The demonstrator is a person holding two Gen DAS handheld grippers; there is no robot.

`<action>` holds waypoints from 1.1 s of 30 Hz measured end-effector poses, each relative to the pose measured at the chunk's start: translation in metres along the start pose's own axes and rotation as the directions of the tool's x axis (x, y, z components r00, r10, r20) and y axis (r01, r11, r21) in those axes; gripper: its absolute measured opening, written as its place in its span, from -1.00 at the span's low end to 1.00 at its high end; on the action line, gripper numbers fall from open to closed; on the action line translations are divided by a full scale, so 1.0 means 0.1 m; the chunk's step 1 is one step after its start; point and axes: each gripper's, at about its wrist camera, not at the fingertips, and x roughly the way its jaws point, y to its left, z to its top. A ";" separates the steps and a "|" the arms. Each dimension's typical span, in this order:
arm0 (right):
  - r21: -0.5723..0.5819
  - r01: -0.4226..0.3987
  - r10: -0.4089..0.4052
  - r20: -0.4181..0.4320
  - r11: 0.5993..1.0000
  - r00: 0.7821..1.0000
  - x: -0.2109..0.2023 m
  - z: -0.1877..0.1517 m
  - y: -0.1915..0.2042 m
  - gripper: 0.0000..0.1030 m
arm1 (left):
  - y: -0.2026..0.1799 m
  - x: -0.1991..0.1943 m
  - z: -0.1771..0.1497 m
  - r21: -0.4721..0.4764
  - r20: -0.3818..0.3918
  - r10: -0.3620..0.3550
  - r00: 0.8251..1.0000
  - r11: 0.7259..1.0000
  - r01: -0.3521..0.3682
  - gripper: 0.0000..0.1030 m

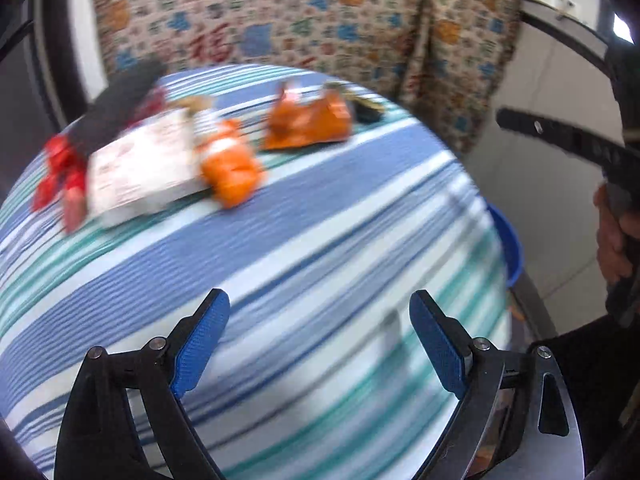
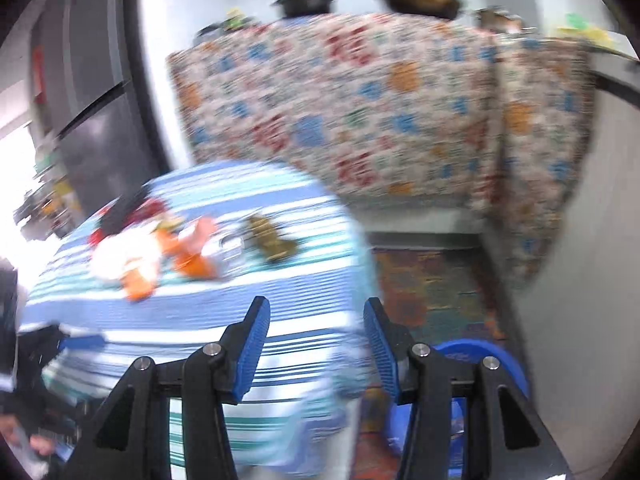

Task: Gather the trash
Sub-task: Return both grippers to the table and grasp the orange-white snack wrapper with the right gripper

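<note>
both empty: left gripper (image 1: 319,312) wide open, right gripper (image 2: 317,320) partly open, above striped tablecloth (image 1: 320,240); orange wrappers (image 1: 232,168) at eleven o'clock.

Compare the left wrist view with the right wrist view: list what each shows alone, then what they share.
Only the left wrist view: the left claw, open and empty, and a hand at the right edge.

Only the right wrist view: the right claw, empty, a colourful rug, and dark bowls on the far table.

Both: the striped tablecloth, the orange wrappers, the blue bin, and the patterned cloth.
</note>
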 end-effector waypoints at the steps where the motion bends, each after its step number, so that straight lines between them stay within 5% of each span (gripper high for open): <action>1: -0.012 -0.032 0.032 -0.023 0.999 0.999 0.08 -0.03 0.14 -0.03 | 0.13 -0.01 -0.02 -0.007 -0.008 0.017 1.000 1.000 -0.017 0.79; 7: -0.164 -0.111 0.089 -0.135 0.980 0.987 0.41 -0.29 0.85 -0.03 | 0.68 -0.01 -0.05 0.019 -0.018 0.091 0.996 0.996 -0.090 0.80; 13: -0.249 -0.134 0.091 -0.180 0.959 0.980 0.56 -0.42 1.20 0.04 | 1.02 0.09 0.07 0.066 -0.039 0.062 0.997 0.996 -0.059 0.99; 28: -0.254 -0.155 0.110 -0.182 0.955 0.977 0.80 -0.28 1.33 0.23 | 1.26 0.30 0.36 0.101 -0.040 0.034 0.999 0.994 -0.030 0.99; 33: -0.220 -0.229 0.186 -0.197 0.948 0.963 0.91 -0.13 1.48 0.23 | 1.26 0.30 0.36 0.101 -0.041 0.034 0.999 0.994 -0.030 0.99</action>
